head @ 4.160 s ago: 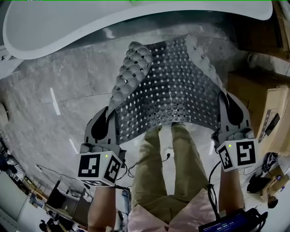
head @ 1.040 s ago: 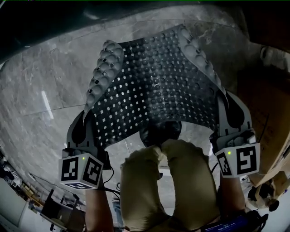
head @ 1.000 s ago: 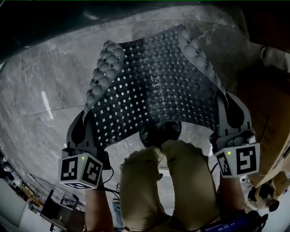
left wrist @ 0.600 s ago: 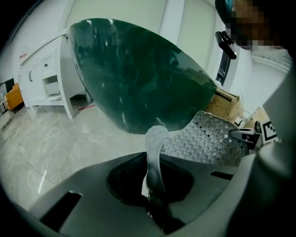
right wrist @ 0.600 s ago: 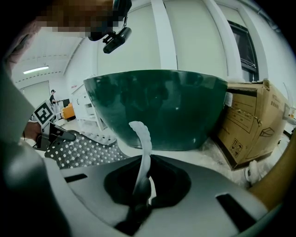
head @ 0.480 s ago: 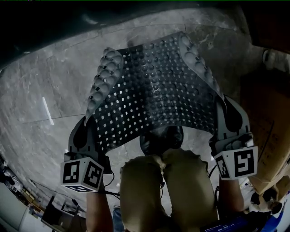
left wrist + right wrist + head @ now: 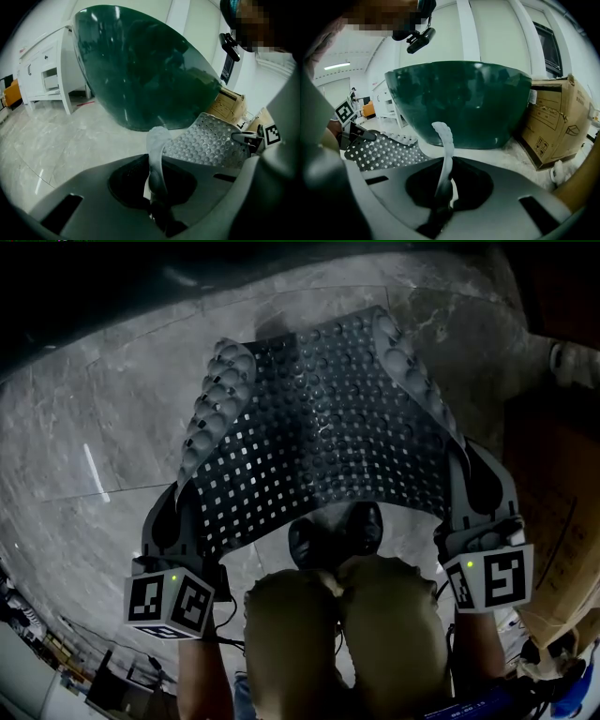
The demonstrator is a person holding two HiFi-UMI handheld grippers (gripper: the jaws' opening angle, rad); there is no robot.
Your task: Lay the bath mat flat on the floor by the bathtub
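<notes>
Now, in the head view, we see the bath mat (image 7: 319,427) stretched between our two tools above the grey marble floor (image 7: 84,456). Its long sides curl upward and its far edge lies toward the dark bathtub (image 7: 84,287) at the top. The left gripper (image 7: 185,491) is clamped on the mat's near left corner, the right gripper (image 7: 457,457) on its near right corner. Our knees (image 7: 347,634) and shoes (image 7: 336,532) show below the mat's near edge, and a cardboard box (image 7: 553,484) stands at the right. In the left gripper view, the jaws press together on a thin pale rim of the mat that rises between them. The studded sheet spreads to the right in front of the green bathtub, with a white cabinet (image 7: 44,70) at the left. In the right gripper view, the jaws likewise pinch the mat's rim, and the perforated sheet spreads left, low over the floor before the bathtub. Whether its far edge touches the floor we cannot tell.
</notes>
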